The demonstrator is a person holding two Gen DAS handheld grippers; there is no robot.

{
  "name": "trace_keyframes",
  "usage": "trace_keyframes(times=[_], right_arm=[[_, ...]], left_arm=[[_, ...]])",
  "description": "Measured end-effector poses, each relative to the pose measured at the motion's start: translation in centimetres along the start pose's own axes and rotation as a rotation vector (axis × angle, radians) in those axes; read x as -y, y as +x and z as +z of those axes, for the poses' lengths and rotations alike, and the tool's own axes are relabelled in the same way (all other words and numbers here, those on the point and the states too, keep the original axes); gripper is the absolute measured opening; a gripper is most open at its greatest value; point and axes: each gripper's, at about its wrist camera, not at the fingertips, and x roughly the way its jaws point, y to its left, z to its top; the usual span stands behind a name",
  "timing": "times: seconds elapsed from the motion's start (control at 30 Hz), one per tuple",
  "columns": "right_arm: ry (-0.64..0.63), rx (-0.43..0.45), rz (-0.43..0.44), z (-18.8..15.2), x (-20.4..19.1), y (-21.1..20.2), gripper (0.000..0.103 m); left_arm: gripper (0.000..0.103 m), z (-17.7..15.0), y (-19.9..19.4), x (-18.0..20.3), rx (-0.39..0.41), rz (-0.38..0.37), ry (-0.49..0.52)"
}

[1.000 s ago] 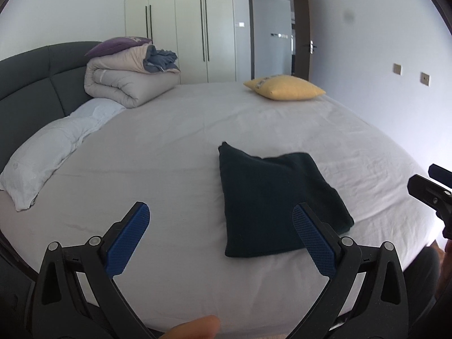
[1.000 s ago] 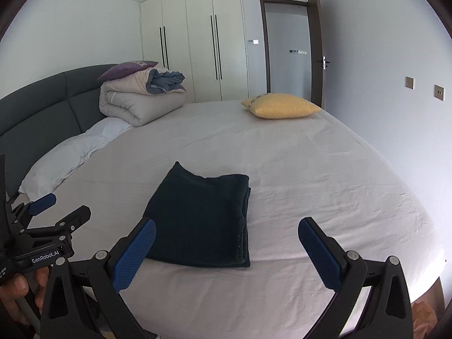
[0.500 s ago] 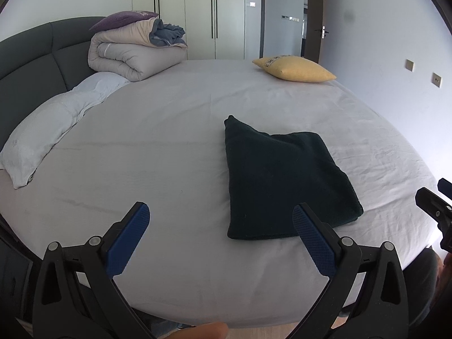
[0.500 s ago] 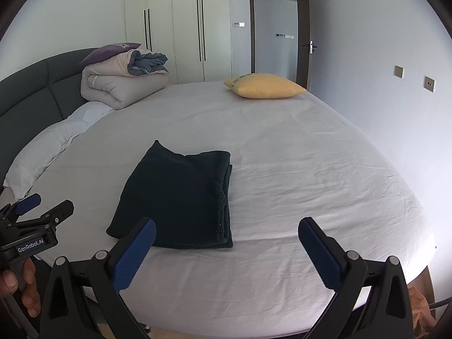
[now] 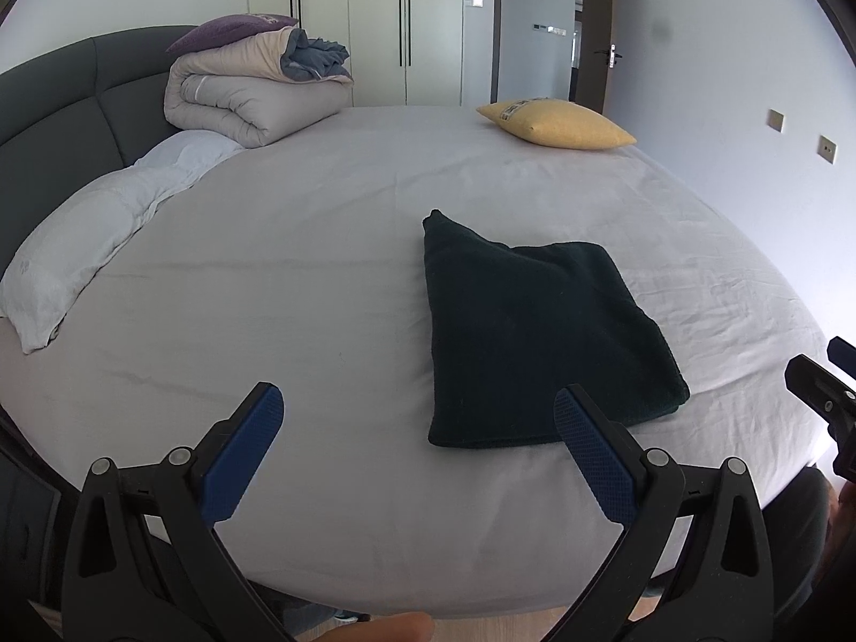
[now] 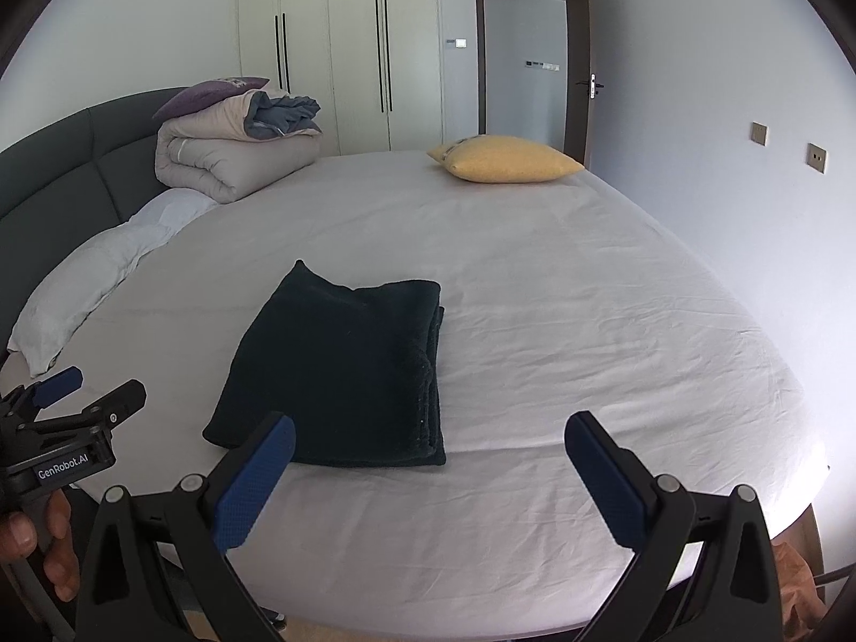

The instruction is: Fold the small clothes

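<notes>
Bed (image 5: 321,321) edge near folded cloth (image 5: 535,337); tongs (image 5: 417,412) spread.

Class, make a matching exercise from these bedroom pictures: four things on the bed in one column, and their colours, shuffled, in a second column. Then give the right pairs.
Things:
1. folded garment
2. cushion at the far edge
3. pillow by the headboard
4. cushion atop the rolled duvet

Colours:
A. purple
B. white
C. dark, near black
D. yellow

Pairs: 1-C, 2-D, 3-B, 4-A
</notes>
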Motion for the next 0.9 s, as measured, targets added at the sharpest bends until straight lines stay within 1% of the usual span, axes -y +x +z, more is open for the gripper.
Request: trace_keyframes(times=[0.9], right_arm=[[-0.003, -0.013, 0.007, -0.28, -0.29, 0.15, 0.103]], left_arm=[[0.103, -0.27, 0.52, 0.25, -0.012, -0.002, -0.004]])
